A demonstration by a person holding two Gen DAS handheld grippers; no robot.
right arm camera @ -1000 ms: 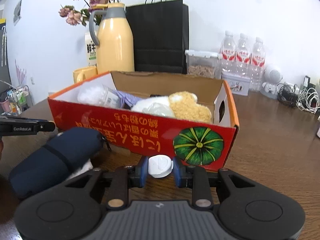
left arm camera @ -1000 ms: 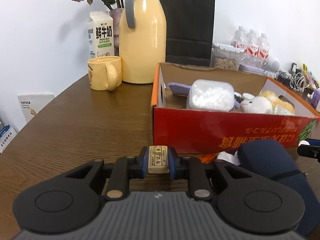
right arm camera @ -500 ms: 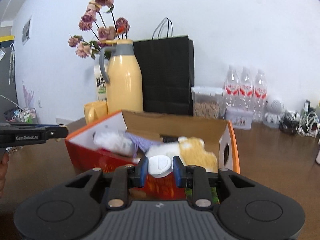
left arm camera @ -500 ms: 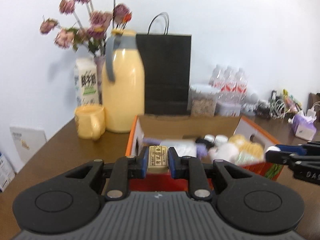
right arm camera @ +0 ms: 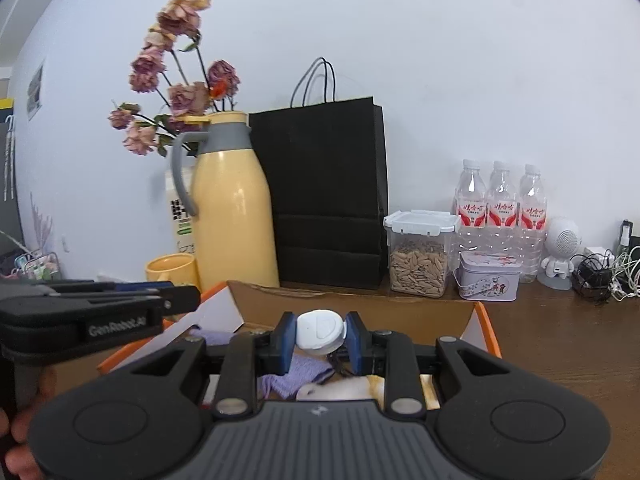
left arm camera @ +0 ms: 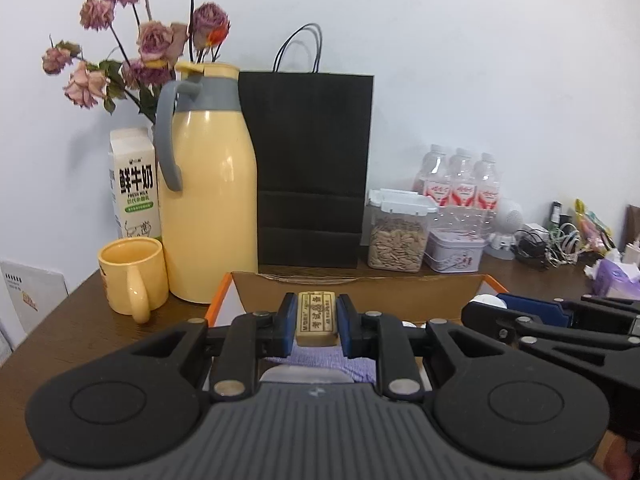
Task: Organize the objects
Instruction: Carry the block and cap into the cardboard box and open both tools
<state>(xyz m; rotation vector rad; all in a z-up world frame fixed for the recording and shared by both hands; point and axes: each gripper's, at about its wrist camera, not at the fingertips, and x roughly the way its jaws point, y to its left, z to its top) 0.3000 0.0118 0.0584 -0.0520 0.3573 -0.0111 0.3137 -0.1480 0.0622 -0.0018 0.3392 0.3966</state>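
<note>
while the left claw (left arm camera: 317, 322) clamps an eraser (left arm camera: 317, 317) over the open box (left arm camera: 440, 294), the right claw (right arm camera: 320, 335) beside it grips a white cap (right arm camera: 320, 331) above that box.

The open cardboard box (left arm camera: 440, 286) lies directly below both grippers, its top unobstructed apart from the purple cloth (right arm camera: 292, 376) and other items inside. Behind its far wall a close row blocks the way: yellow mug (left arm camera: 134, 276), yellow thermos jug (left arm camera: 212, 216), black paper bag (left arm camera: 312, 168), seed container (left arm camera: 398, 232), tin (left arm camera: 456, 250) and water bottles (right arm camera: 500, 204). The right gripper (left arm camera: 490, 302) crowds the left gripper (left arm camera: 317, 318) on one side. Bare table (right arm camera: 560, 332) lies open right of the box.
</note>
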